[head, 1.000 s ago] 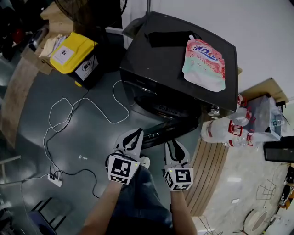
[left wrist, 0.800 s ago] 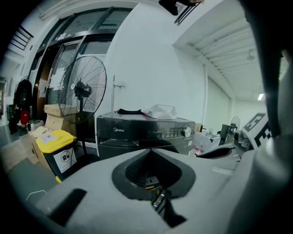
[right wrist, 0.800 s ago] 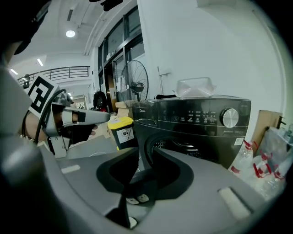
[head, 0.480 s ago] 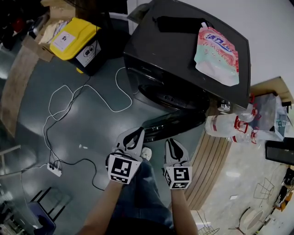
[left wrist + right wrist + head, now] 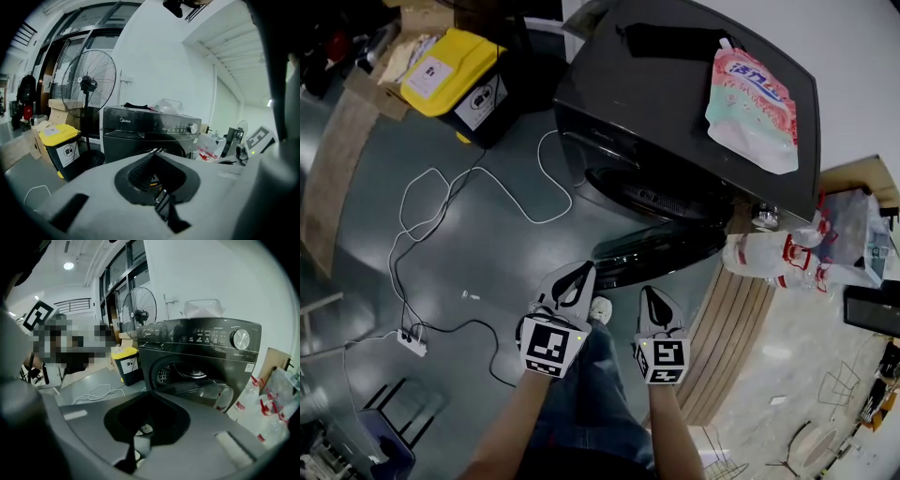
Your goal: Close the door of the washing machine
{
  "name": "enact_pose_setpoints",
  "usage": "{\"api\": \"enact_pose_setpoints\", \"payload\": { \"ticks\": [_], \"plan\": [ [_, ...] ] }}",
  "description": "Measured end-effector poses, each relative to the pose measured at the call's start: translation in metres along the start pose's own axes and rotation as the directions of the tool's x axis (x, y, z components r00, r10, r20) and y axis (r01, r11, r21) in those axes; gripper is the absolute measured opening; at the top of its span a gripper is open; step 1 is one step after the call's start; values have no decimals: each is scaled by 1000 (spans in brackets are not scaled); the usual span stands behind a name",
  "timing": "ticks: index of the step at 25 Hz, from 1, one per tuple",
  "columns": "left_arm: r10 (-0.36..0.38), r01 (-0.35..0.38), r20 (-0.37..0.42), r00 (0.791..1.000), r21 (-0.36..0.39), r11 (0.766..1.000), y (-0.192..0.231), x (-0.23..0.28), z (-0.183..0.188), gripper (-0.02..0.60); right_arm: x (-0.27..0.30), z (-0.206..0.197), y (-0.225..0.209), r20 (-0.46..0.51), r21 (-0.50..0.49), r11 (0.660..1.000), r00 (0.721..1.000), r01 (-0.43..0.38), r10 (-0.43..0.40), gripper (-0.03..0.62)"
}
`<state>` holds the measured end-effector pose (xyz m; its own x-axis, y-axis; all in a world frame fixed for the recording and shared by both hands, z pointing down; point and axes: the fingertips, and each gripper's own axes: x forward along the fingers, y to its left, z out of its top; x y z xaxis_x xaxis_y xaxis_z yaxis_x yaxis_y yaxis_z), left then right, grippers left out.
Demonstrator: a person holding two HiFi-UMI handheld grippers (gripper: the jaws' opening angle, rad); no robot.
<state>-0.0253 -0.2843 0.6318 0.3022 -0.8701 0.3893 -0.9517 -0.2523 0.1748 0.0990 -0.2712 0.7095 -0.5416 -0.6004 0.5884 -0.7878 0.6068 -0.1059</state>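
The black front-loading washing machine (image 5: 675,103) stands ahead of me, and its round glass door (image 5: 661,251) hangs swung open toward me near the floor. In the right gripper view the open drum and the door (image 5: 206,394) lie just beyond the jaws. My left gripper (image 5: 579,270) is short of the door's left end, shut and empty. My right gripper (image 5: 649,292) hovers just short of the door's near edge, also shut with nothing in it. Neither gripper touches the door.
A pink detergent pouch (image 5: 753,94) and a black item (image 5: 666,39) lie on the machine's top. A yellow-lidded bin (image 5: 455,80) stands to its left, with white cables (image 5: 469,216) and a power strip (image 5: 411,342) on the floor. Water bottles (image 5: 769,255) stand right, by a wooden panel (image 5: 722,328).
The right gripper's jaws have closed from a clear gap to shut. Both grippers have sunk a little, and the washing machine has shifted right in the head view.
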Motion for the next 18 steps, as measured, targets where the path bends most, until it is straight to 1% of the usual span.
{"api": "enact_pose_setpoints", "payload": {
  "ticks": [4, 10, 18],
  "plan": [
    [-1, 1, -6, 1000, -4, 1000, 1, 1, -4, 5, 7, -11, 0, -30, -5, 1000, 1000, -3, 3, 11],
    [-7, 7, -6, 1000, -7, 1000, 1, 4, -2, 5, 18, -17, -3, -65, -8, 1000, 998, 3, -3, 11],
    [4, -4, -5, 1000, -10, 1000, 9, 4, 0, 5, 26, -13, -3, -71, -17, 1000, 997, -2, 1, 11]
  ]
}}
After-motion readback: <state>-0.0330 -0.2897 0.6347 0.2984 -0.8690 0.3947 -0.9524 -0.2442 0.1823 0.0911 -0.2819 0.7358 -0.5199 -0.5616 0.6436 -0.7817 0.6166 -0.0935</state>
